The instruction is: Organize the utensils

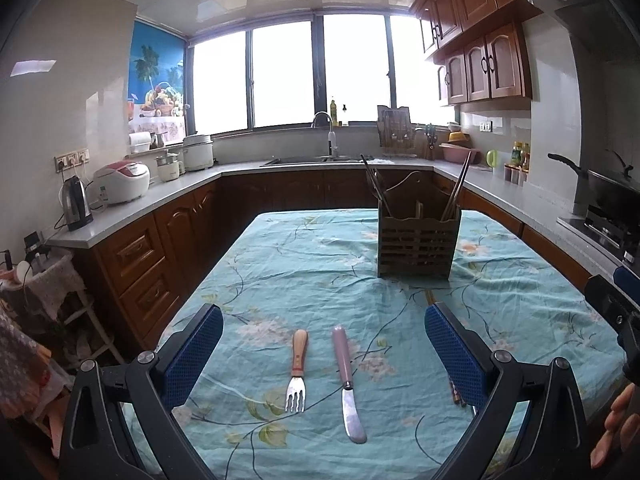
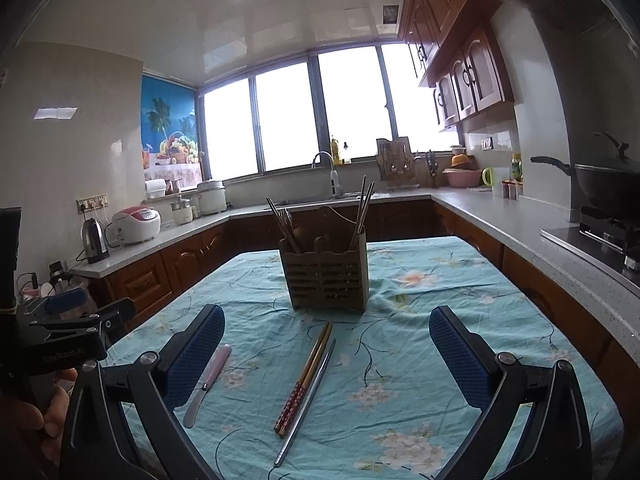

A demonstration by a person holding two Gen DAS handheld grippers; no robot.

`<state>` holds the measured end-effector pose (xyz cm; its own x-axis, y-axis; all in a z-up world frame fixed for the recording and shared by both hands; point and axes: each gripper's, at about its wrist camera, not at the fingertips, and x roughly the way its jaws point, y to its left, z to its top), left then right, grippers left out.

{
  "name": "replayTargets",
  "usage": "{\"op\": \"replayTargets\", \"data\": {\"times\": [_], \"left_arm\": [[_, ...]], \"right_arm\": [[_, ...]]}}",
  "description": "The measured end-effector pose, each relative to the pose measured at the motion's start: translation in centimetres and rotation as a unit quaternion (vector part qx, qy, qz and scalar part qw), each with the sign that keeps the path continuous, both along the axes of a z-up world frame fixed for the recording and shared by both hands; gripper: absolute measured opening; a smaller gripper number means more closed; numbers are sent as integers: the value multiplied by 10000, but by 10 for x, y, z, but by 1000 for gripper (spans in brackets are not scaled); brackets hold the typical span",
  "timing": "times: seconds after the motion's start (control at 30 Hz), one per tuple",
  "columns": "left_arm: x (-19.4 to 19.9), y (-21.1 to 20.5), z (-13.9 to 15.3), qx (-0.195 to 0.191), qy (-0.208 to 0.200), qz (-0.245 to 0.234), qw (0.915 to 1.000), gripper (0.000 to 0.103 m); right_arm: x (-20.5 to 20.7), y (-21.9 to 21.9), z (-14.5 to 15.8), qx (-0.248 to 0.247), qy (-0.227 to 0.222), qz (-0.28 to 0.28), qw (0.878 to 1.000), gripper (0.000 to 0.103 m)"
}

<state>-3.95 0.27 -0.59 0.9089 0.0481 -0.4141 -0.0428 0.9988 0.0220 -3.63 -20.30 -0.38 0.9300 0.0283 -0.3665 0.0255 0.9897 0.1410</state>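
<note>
A fork with a wooden handle (image 1: 297, 372) and a butter knife with a pink handle (image 1: 347, 380) lie side by side on the flowered cloth, between the fingers of my open, empty left gripper (image 1: 324, 354). The knife also shows in the right wrist view (image 2: 208, 384). Wooden chopsticks with red ends (image 2: 304, 376) and metal chopsticks (image 2: 307, 400) lie between the fingers of my open, empty right gripper (image 2: 326, 356). A slatted wooden utensil holder (image 1: 416, 244) (image 2: 325, 274) stands farther back with several utensils in it.
The table (image 2: 460, 320) carries a turquoise flowered cloth. Kitchen counters run along the left, back and right, with a kettle (image 1: 76, 202), rice cookers, a sink and a wok (image 2: 600, 184) on a stove. The left gripper shows at the right view's left edge (image 2: 64, 320).
</note>
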Motion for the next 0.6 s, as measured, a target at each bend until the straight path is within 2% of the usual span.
{"op": "replayTargets", "data": {"times": [0.6], "left_arm": [[-2,1,-1,-6,-43,0,10000,102]], "right_arm": [[1,4,0,-16,6,49,10000,103]]}}
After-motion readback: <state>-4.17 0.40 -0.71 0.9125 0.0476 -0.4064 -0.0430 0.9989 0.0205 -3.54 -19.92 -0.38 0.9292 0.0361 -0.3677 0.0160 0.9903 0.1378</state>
